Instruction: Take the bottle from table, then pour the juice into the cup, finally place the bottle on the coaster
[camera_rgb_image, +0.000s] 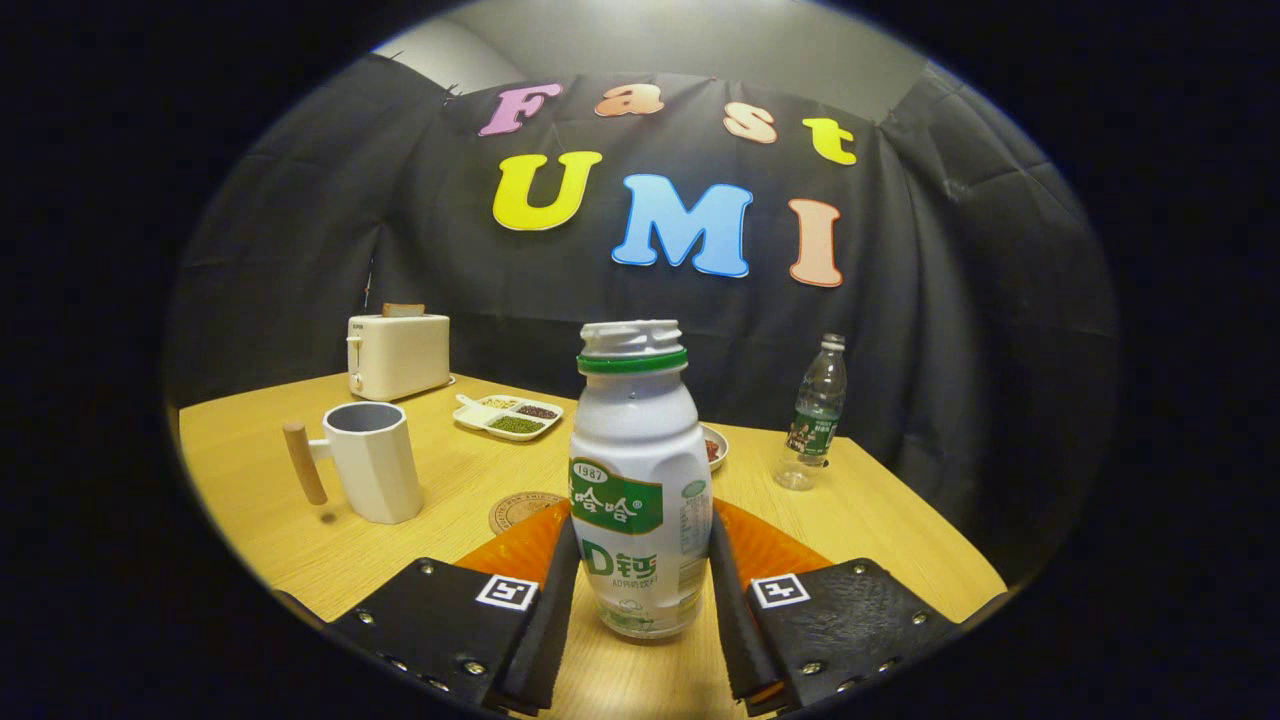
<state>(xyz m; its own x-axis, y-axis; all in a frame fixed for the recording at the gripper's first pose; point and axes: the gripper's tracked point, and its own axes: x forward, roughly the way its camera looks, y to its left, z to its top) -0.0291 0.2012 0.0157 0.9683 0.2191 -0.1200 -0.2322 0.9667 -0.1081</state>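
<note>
So we're basically at step one: the gripper (640, 600) has both fingers pressed against the sides of the bottle (640, 480), which looks like it's resting on the table (880, 510). Pouring into the cup (375, 460) off to the left and parking it on the coaster (515, 510) are both left, I'd say.

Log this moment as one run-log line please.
phase: grasp | gripper: shut on bottle, upright on table | cup: beyond left finger | coaster: bare

The gripper (641, 610) has 2 black fingers (548, 620) with silver screws, a square black-and-white marker on each, and orange edging.
</note>
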